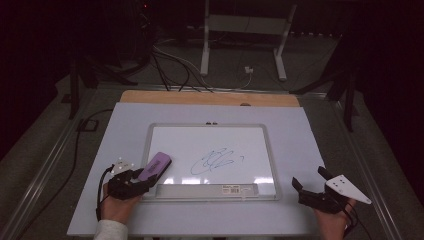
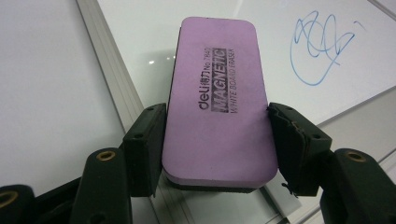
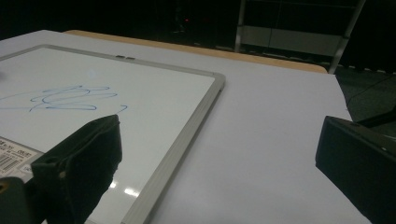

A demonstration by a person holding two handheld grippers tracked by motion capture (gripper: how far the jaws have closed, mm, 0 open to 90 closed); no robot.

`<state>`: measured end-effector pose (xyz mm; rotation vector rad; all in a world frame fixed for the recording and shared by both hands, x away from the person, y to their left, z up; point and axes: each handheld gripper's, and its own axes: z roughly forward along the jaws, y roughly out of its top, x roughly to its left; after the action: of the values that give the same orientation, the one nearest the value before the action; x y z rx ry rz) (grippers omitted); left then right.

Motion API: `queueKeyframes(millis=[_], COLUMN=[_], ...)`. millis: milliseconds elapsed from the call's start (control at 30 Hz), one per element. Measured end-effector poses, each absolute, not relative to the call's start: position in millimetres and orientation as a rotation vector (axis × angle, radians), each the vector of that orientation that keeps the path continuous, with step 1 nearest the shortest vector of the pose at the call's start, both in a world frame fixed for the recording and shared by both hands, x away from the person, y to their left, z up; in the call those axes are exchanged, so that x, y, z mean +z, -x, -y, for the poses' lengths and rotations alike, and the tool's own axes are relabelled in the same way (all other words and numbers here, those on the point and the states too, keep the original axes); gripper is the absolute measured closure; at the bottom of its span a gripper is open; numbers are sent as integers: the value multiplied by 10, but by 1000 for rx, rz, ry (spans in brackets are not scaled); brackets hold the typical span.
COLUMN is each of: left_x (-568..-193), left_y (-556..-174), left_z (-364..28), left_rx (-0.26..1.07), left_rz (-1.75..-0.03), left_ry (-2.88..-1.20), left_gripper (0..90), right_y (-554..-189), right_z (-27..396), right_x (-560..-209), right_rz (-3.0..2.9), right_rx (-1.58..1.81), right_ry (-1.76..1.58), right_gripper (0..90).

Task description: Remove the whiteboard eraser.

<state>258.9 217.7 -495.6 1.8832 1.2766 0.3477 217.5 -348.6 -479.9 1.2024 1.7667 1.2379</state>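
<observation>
Gripping the purple eraser [image 2: 219, 107] by its long sides, the left gripper [image 2: 217, 140] risks slippage; the wide-open, empty right gripper [image 3: 219, 154] leaves the whiteboard [image 1: 150, 150] unbraced.

A pale lavender tabletop [image 1: 125, 125] with a wooden far edge carries a silver-framed rectangular whiteboard [image 1: 212, 127], lying flat.

1. The high view was dim; everything beyond the table [image 1: 125, 125] sank into near black.
2. Overhead light left small glare patches on the whiteboard [image 1: 250, 140], lower edge.
3. Both gripper views were sharp in the middle, with the near jaws soft.
</observation>
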Motion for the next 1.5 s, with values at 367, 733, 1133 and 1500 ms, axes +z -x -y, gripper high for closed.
queueKeyframes(millis=[367,733,1133,1500], left_x=[-4847,-4851,-4845,-4906], left_y=[-2654,-2723,-2800,-2863], left_z=[-2173,-2106,-1955,-1761], left_rx=[406,390,379,342], left_rz=[-1211,-1147,-1080,-1012], left_ry=[-1874,-1912,-1943,-1983], left_gripper=[416,416,416,415], right_y=[-2171,-2173,-2172,-2171], right_z=[3474,3472,3468,3469], right_x=[-4800,-4801,-4802,-4801], right_rz=[-1768,-1771,-1772,-1772], right_rx=[1241,1242,1244,1245], right_ry=[-1202,-1201,-1197,-1192], right_gripper=[6,7,8,8])
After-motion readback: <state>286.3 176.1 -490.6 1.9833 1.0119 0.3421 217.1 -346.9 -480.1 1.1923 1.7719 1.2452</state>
